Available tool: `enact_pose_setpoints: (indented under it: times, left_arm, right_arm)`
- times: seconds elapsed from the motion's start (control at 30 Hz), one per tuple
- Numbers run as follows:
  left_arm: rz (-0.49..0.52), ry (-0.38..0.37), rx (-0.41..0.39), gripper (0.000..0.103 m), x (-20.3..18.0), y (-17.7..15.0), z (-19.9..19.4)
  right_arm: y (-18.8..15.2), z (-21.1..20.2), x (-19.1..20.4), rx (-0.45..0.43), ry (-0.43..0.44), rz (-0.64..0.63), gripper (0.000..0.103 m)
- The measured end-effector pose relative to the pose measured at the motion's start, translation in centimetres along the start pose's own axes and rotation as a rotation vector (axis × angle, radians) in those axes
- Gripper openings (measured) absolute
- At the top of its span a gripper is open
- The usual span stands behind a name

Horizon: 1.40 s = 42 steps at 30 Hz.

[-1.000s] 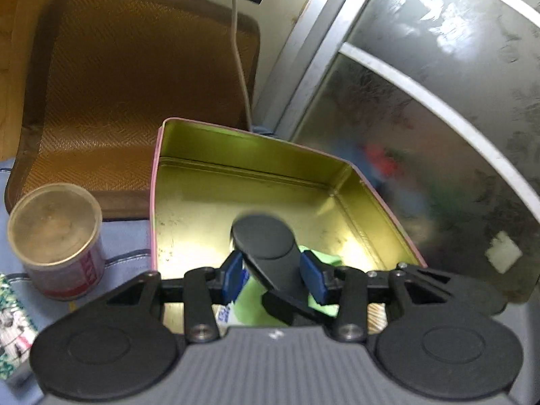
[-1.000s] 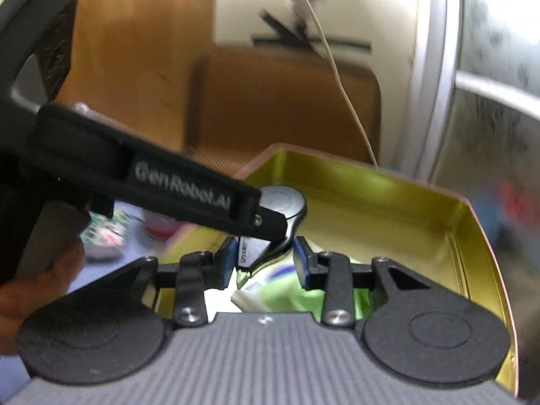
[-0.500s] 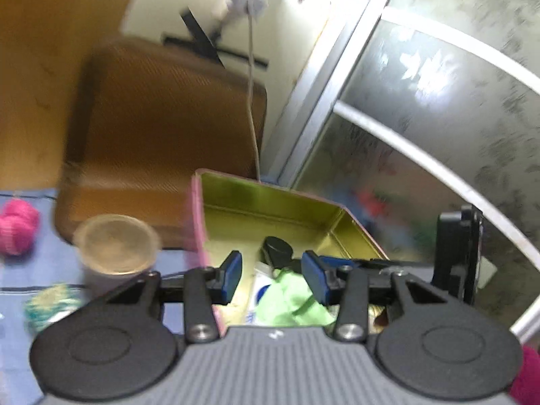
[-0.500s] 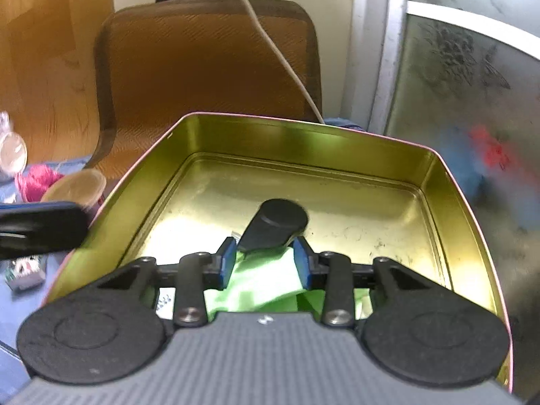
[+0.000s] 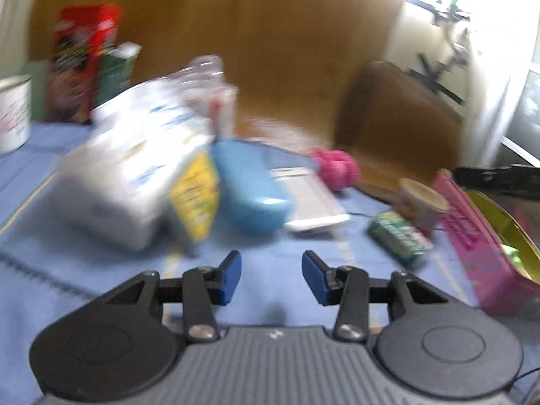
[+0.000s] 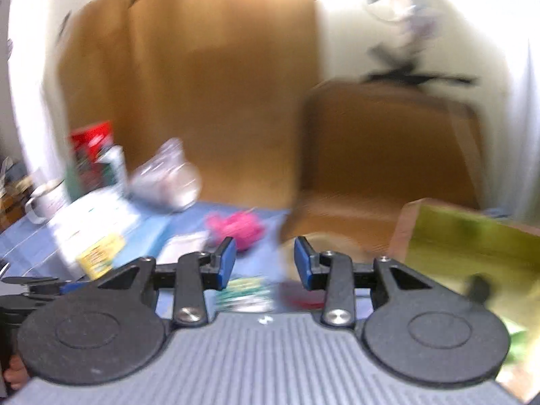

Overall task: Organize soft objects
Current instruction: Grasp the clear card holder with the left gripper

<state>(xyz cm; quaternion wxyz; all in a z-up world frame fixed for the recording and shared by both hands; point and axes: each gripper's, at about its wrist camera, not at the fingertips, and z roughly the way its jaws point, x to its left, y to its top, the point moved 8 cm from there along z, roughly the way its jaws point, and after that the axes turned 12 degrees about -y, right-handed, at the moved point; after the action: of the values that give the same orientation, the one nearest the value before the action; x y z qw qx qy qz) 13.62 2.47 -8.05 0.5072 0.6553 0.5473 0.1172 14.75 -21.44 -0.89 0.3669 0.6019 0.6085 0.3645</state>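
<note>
Pretty blurry all round. Blue tablecloth (image 5: 101, 290) underneath everything, brown chair back (image 5: 398, 125) at the far edge. Big white plastic-wrapped pack (image 5: 128, 168) on the left with a yellow label, blue tub (image 5: 249, 189) just beside it. Pink tin (image 5: 472, 229) with a gold inside off to the right, something green (image 5: 511, 253) lying in it, can't tell what. Small round can (image 5: 422, 202) right by the tin's near corner, green packet (image 5: 398, 238) flat on the cloth next to that. Pink woolly ball (image 5: 337, 168) further back near the chair, clear of the tin, same ball (image 6: 236, 226) in the right view. Left gripper (image 5: 271, 276) partly open, nothing between the blue pads, just cloth below. Right gripper (image 6: 265, 263) same deal, partly open and empty.
</note>
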Motion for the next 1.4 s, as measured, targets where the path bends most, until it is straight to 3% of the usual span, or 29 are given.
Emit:
enact_pose_setpoints:
  times: [0.13,0.4,0.47,0.53,0.63,0.8,1.0,1.1,1.27,1.33,1.4]
  left_arm:
    - [-0.062,-0.025,-0.051,0.039,1.7,0.5,-0.4]
    - [0.006,-0.052,-0.082,0.041,0.5,0.3,-1.0]
    - [-0.011,-0.061,-0.084,0.042,0.8,0.2,-1.2]
    - [-0.029,-0.067,-0.085,0.043,1.1,0.2,-1.2]
    - [-0.038,-0.069,-0.090,0.044,1.2,0.2,-1.4]
    - [-0.043,-0.079,-0.085,0.045,1.2,0.2,-1.5]
    - [-0.039,-0.120,-0.054,0.045,0.7,0.0,-1.3]
    - [-0.026,-0.129,-0.033,0.045,0.4,-0.2,-1.0]
    - [-0.047,-0.139,0.013,0.045,0.3,-0.6,-0.7]
    - [-0.080,-0.155,0.025,0.046,0.2,-0.9,-1.0]
    - [-0.122,-0.190,0.038,0.050,-0.3,-1.2,-1.2]
  right_arm:
    - [-1.2,6.3,4.0,0.145,0.101,0.088,0.041]
    - [-2.7,14.2,7.1,0.334,0.135,0.214,0.043]
    - [-2.9,13.7,7.6,0.336,0.140,0.208,0.036]
    - [-3.0,12.7,7.8,0.332,0.152,0.220,0.022]
    - [-3.1,10.4,7.7,0.283,0.152,0.206,0.016]
    - [-4.8,4.9,6.5,0.195,0.139,0.181,0.013]
    - [-8.5,-0.4,5.3,0.215,0.270,0.209,0.013]
    - [-9.8,-1.9,4.4,0.203,0.267,0.214,0.013]
    - [-10.2,-2.7,4.0,0.150,0.218,0.176,0.022]
    - [-10.1,-3.5,3.7,0.117,0.215,0.151,0.042]
    - [-10.1,-4.5,3.8,0.080,0.217,0.108,0.052]
